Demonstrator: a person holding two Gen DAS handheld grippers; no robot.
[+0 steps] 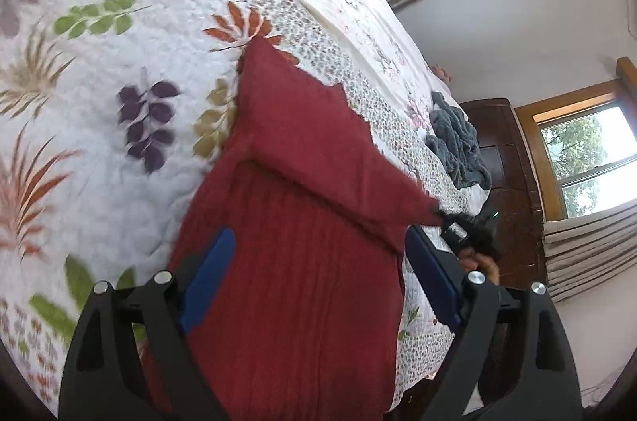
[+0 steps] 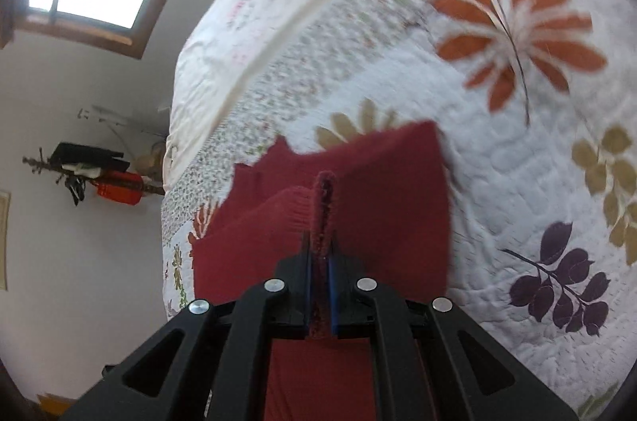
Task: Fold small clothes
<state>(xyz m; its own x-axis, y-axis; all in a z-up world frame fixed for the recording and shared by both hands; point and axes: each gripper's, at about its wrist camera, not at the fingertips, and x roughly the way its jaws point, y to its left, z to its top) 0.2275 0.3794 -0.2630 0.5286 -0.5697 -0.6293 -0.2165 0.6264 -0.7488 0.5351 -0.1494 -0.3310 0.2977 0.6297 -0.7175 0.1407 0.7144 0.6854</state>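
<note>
A dark red garment lies on a floral quilt covering a bed. The left gripper hovers above it with fingers spread wide, holding nothing. The right gripper is clamped on a raised fold of the garment's edge.

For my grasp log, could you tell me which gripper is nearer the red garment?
Right: the right gripper pinches the red garment's edge; the left gripper hangs open around it.

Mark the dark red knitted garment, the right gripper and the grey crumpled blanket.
dark red knitted garment [image 1: 302,261], left wrist view, ribbed middle.
right gripper [image 2: 321,222], right wrist view, between fingertips.
grey crumpled blanket [image 1: 458,142], left wrist view, centre folds.
</note>
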